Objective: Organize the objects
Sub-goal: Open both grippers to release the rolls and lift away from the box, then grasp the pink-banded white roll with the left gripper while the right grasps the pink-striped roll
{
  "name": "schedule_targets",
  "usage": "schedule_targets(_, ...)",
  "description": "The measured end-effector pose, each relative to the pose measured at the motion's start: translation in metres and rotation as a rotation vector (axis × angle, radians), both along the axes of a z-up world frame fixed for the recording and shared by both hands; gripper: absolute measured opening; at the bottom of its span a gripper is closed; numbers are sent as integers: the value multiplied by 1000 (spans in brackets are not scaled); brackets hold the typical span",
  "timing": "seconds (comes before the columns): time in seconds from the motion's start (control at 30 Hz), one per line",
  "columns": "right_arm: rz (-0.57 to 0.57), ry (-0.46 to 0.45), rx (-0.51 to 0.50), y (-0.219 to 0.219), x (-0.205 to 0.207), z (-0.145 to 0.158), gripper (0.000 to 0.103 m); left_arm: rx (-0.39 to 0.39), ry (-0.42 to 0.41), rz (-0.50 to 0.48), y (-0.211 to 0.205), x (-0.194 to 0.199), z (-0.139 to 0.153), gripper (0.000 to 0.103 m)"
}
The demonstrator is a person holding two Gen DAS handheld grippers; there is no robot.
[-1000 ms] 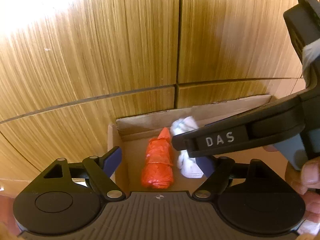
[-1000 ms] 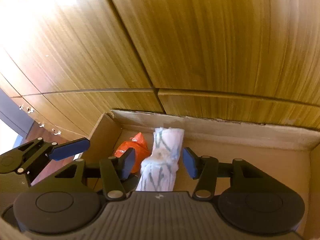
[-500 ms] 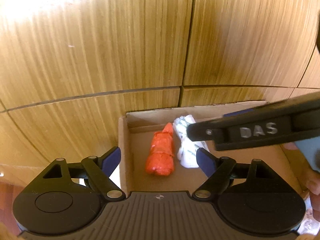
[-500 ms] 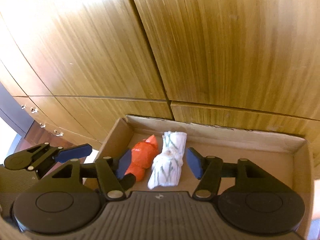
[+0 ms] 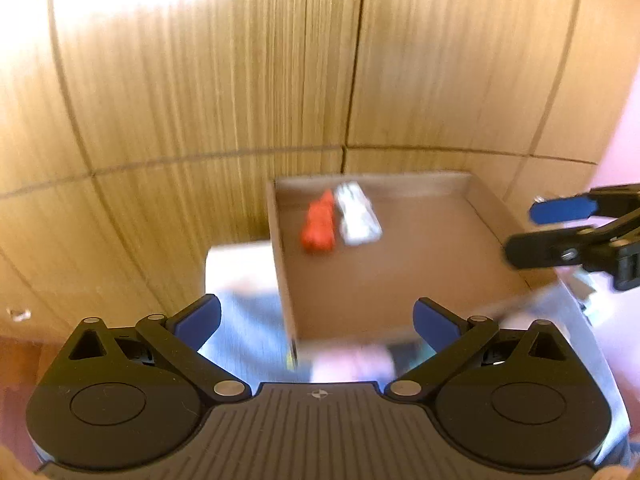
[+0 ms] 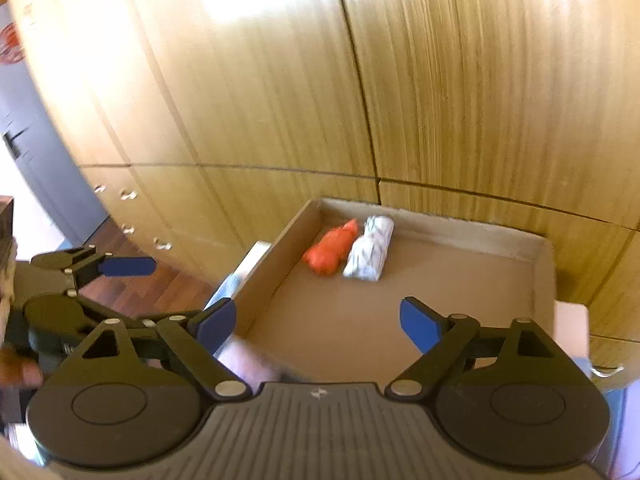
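Both claws, left (image 5: 316, 322) and right (image 6: 318, 326), are opening wide, nothing between them. Fetch the next item, then lay it beside the 2 rolls (image 6: 348, 252) in the box (image 6: 544, 264).

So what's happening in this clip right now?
A person holding two grippers is sorting rolled bundles into a cardboard box set against wooden cabinets. An orange bundle and a white patterned bundle lie side by side, touching, in the box's far left corner. The left gripper and right gripper both hang over the box's near edge, fingers opening with nothing between them. Neither bundle is being held.
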State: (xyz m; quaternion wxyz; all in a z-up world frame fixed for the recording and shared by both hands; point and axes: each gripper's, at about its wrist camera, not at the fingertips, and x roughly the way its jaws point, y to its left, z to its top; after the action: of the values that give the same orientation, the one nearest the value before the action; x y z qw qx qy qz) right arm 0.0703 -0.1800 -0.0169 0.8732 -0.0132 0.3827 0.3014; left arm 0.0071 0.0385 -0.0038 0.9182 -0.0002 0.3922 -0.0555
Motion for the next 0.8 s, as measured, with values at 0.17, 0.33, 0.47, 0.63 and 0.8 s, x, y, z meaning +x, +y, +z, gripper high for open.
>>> schedule_targets(0.17, 41, -72, -59, -28, -73, -8, 95, -39, -19, 25, 4, -84, -13, 103)
schedule_targets(0.33, 64, -103, -88, -54, -134, -33, 98, -41, -12, 10, -22, -151, -38, 103)
schedule_targets(0.47, 86, -135, -123, -59, -156, -60, 98, -44, -21, -21, -45, -177, -59, 103)
schedule_targets(0.63, 137, -198, -182, -55, -165, -88, 96, 12, -24, -37, -74, -173, -83, 102)
schedule_targets(0.8, 186, -236, -211, -51, -170, -106, 92, 49, -41, -55, -92, -170, -93, 102)
